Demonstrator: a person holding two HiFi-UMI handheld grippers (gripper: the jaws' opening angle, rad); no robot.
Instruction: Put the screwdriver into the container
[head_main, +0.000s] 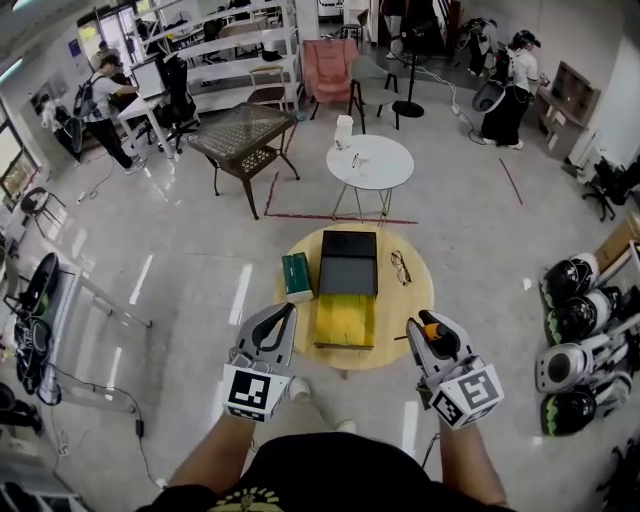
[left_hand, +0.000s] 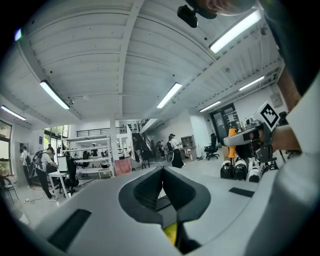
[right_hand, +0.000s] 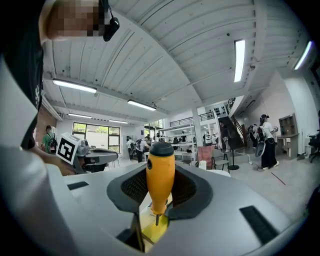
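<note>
Screwdriver (right_hand: 160, 176): orange handle pinched in right gripper (head_main: 432, 338) jaws, handle end up, shaft down. It is held at near right edge of round table (head_main: 405, 312), beside container (head_main: 347, 285) and apart from it.

Left gripper (head_main: 288, 312): jaws pressed together, nothing between, hovering left of container.

Step judged: carry under way, placing not yet done.

Next move likely: bring right gripper over container opening, lower, release. Keep clear of green box (head_main: 297, 276) and glasses (head_main: 400, 267).

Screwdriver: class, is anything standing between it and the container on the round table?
Nothing visible does. The screwdriver, gripped in the right gripper's jaws, is just right of the container, with only the table surface between them. The glasses lie farther back.
</note>
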